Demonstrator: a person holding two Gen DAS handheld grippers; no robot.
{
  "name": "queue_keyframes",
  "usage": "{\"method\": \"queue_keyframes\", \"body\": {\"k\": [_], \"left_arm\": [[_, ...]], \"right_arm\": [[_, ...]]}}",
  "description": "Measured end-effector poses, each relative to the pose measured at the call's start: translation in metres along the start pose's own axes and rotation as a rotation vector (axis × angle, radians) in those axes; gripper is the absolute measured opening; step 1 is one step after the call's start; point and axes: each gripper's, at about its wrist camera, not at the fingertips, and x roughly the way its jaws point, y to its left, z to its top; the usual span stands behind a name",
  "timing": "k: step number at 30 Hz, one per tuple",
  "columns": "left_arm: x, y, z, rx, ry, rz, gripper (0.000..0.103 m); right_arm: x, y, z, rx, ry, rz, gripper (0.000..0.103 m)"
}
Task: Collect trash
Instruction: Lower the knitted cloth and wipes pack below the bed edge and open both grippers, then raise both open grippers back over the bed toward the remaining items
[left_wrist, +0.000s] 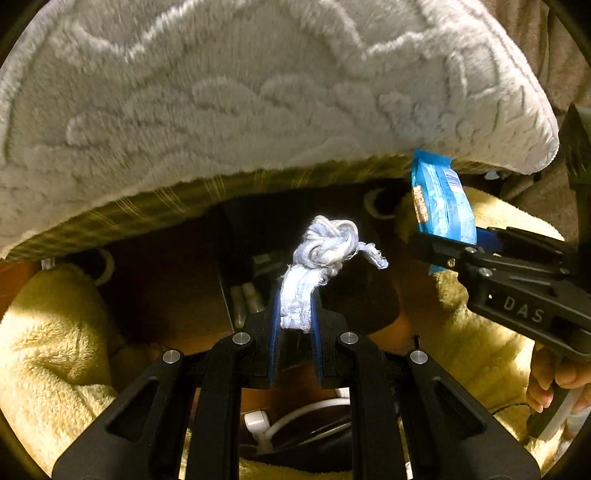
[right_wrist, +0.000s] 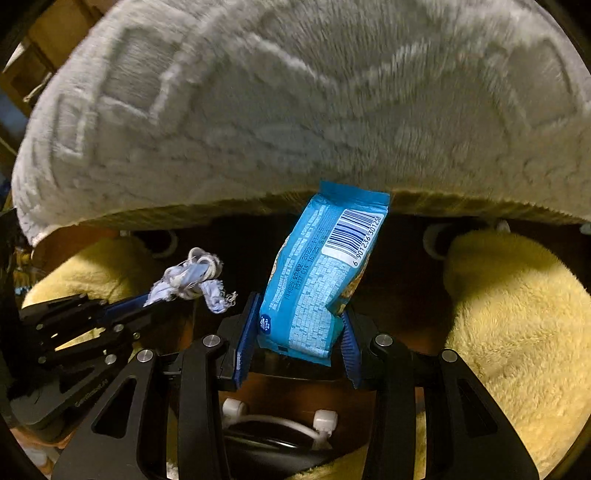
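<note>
While the left gripper (left_wrist: 295, 314) pinches a knotted scrap of pale blue cloth (left_wrist: 325, 254) between its nearly closed pads, the right gripper (right_wrist: 297, 332) clamps a blue snack wrapper (right_wrist: 321, 280), both held beside each other below a grey plush cushion (right_wrist: 295, 103).

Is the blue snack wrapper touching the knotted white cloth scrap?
Apart. In the right wrist view the blue snack wrapper and the knotted cloth scrap are separated by a dark gap, each held in its own jaws.
</note>
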Motion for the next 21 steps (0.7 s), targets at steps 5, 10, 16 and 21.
{"method": "queue_keyframes", "body": {"k": [5, 10, 16, 21], "left_arm": [[0.014, 0.007, -0.001, -0.005, 0.018, -0.003, 0.014], [0.019, 0.004, -0.004, -0.001, 0.032, -0.004, 0.023], [0.011, 0.007, -0.002, -0.014, 0.013, 0.022, 0.031], [-0.008, 0.012, 0.001, -0.027, -0.039, 0.043, 0.045]], "right_arm": [[0.013, 0.007, 0.000, -0.006, 0.027, 0.001, 0.042], [0.019, 0.003, 0.006, 0.021, 0.029, 0.007, 0.047], [0.002, -0.008, 0.014, 0.055, -0.018, -0.010, 0.063], [-0.024, -0.012, 0.020, 0.057, -0.085, -0.025, 0.077]]}}
